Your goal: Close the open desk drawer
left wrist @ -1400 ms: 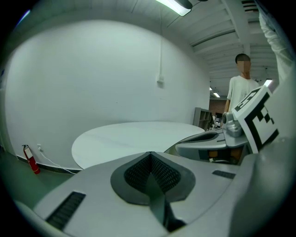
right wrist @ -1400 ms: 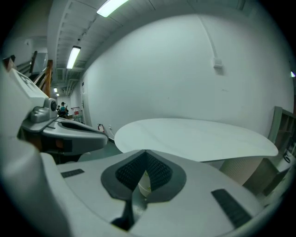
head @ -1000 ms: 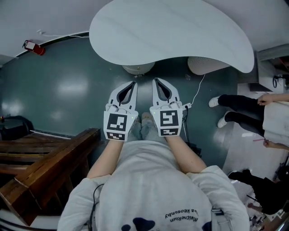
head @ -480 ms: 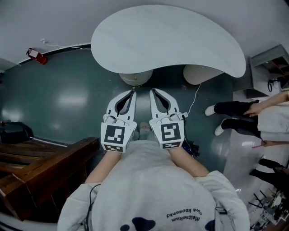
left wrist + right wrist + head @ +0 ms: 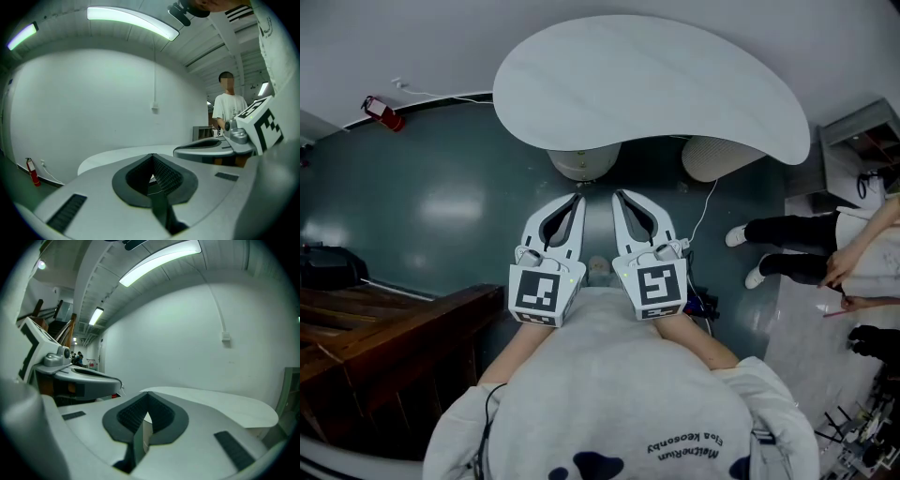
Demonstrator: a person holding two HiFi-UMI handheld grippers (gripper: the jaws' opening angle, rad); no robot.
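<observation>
Holding two grippers side by side before my chest, I see the left gripper (image 5: 577,200) with its jaws pressed together on nothing. The right gripper (image 5: 618,195) is the same, its pads meeting at the tips. Each carries one marker cube (image 5: 534,292), two in all.

Down at my left stands one dark wooden desk (image 5: 394,337), well apart from both grippers. Only the head view shows it, and I cannot make out its drawer there. One white cable (image 5: 705,202) trails over the teal floor (image 5: 441,234) near my right gripper.

Ahead lies one curved white table (image 5: 647,80) over two pale round bases (image 5: 581,161). One red fire extinguisher (image 5: 382,112) sits by the far wall; the head view and the left gripper view show it, the right gripper view does not.

A bystander's two legs (image 5: 787,234) show at the head view's right edge, while the left gripper view has one person standing (image 5: 228,105) beyond the table. Only the right gripper view catches one small wall box (image 5: 226,339).
</observation>
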